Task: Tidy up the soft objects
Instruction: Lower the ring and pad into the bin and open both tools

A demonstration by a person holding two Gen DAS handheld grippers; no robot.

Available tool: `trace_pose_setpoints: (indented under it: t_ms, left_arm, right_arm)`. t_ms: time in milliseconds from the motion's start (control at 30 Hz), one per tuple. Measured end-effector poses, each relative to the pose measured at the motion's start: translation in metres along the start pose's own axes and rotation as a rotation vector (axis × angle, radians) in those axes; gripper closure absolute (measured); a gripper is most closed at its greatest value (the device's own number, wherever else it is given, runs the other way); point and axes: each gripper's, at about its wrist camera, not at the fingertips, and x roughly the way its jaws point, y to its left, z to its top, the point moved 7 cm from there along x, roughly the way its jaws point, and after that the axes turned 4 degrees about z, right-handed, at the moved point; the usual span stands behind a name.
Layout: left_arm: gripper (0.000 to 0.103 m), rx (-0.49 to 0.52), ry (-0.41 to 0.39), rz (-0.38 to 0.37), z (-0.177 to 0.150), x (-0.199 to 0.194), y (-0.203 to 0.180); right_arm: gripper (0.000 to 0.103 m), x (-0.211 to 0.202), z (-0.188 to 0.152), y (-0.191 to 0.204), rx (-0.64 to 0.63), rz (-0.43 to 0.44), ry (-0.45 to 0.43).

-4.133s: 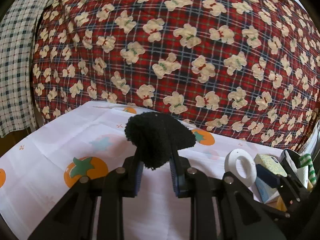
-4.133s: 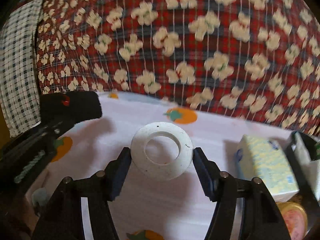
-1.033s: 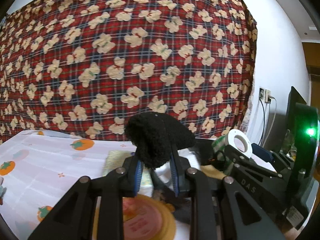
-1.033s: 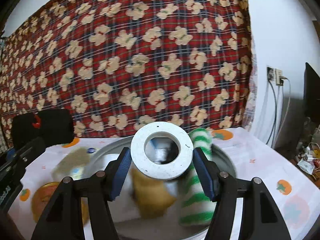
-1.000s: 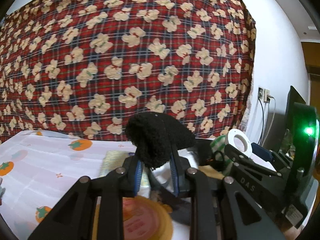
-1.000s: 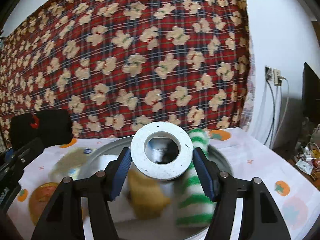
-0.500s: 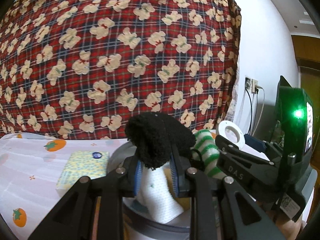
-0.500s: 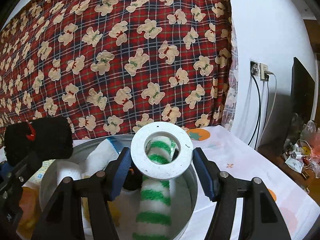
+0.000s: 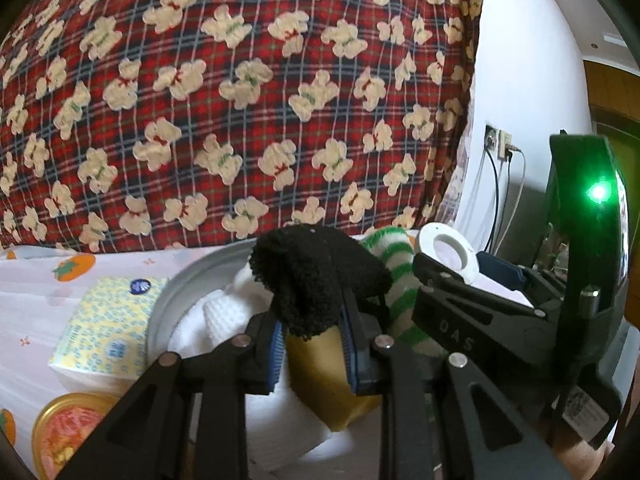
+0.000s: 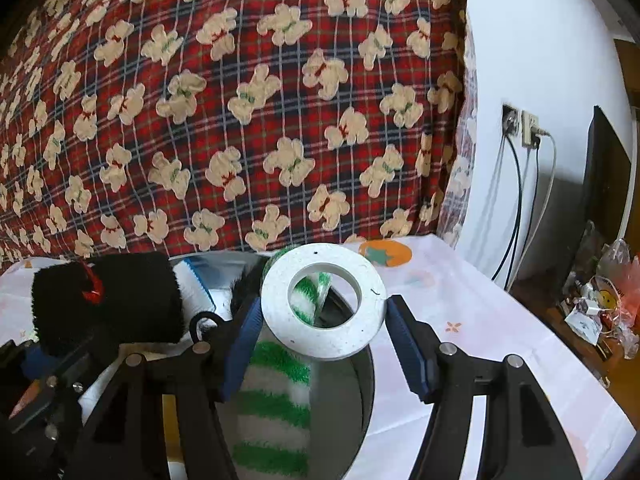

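Observation:
My left gripper [image 9: 314,354] is shut on a black fuzzy sock [image 9: 316,276] and holds it over a round metal basin [image 9: 182,284]. The sock also shows in the right wrist view [image 10: 108,300]. My right gripper [image 10: 324,356] is shut on a white foam ring [image 10: 324,306] above the same basin [image 10: 366,380]. The ring also shows in the left wrist view [image 9: 448,252]. In the basin lie a green-and-white striped sock [image 10: 276,396], a white cloth [image 9: 216,312] and a yellow sponge [image 9: 320,384].
A yellow tissue pack [image 9: 106,324] lies left of the basin on the white fruit-print tablecloth [image 10: 460,320]. A round tin with a gold rim [image 9: 68,428] sits at the front left. A red plaid curtain hangs behind. Cables and a dark monitor stand at the right.
Both grippers have swung right from over the tablecloth to above the basin, each still holding its object. In the last half second the views closed in a little on the basin.

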Motion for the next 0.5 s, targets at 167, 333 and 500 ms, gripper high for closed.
trace_pose_setpoints:
  t_ms: [167,333,500]
  left_arm:
    - [0.08,0.008,0.023,0.012,-0.002,0.007,-0.003]
    - [0.08,-0.003,0.044,0.029,-0.004,0.01,0.001]
    - [0.08,-0.007,0.057,0.046,-0.005,0.013,0.003]
  right_arm:
    - [0.037,0.003,-0.003,0.002,-0.009,0.0,0.02]
    - [0.037,0.01,-0.008,0.004,-0.003,0.017,0.051]
    - [0.037,0.013,-0.009,0.008,-0.014,0.018,0.061]
